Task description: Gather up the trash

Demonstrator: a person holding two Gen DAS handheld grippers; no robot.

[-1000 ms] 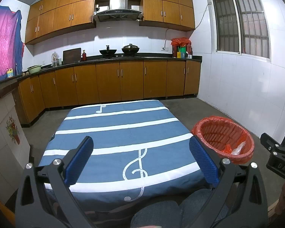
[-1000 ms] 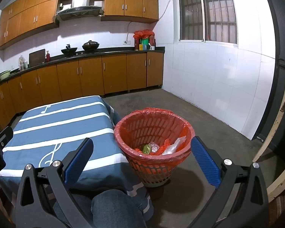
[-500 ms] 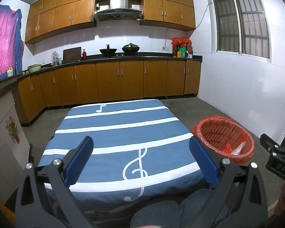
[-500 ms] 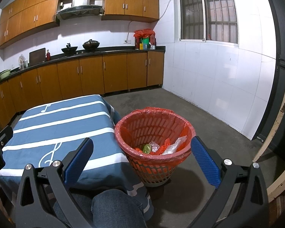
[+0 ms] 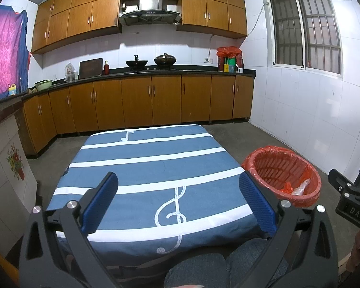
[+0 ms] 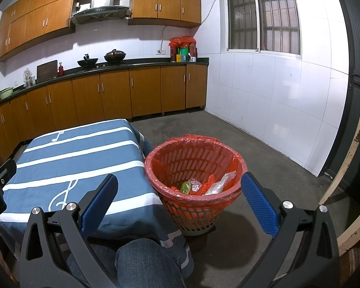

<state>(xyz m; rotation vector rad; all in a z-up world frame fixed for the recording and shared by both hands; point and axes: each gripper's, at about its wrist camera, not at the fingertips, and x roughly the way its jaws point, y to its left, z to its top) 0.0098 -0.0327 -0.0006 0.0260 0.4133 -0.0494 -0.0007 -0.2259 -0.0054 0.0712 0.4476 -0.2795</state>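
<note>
An orange basket (image 6: 194, 206) lined with a red bag stands on the floor to the right of the table; it also shows in the left wrist view (image 5: 273, 165). Inside lie clear plastic wrappers (image 6: 218, 184) and a green scrap (image 6: 185, 187). My left gripper (image 5: 177, 196) is open and empty above the near edge of the blue striped tablecloth (image 5: 141, 165). My right gripper (image 6: 178, 199) is open and empty, held near and above the basket's front rim.
The table (image 6: 67, 158) carries only its cloth with white music notes. Wooden cabinets and a counter (image 5: 151, 100) with pots run along the back wall. A wooden frame (image 6: 355, 168) stands at the right. My knees (image 6: 146, 264) sit below the grippers.
</note>
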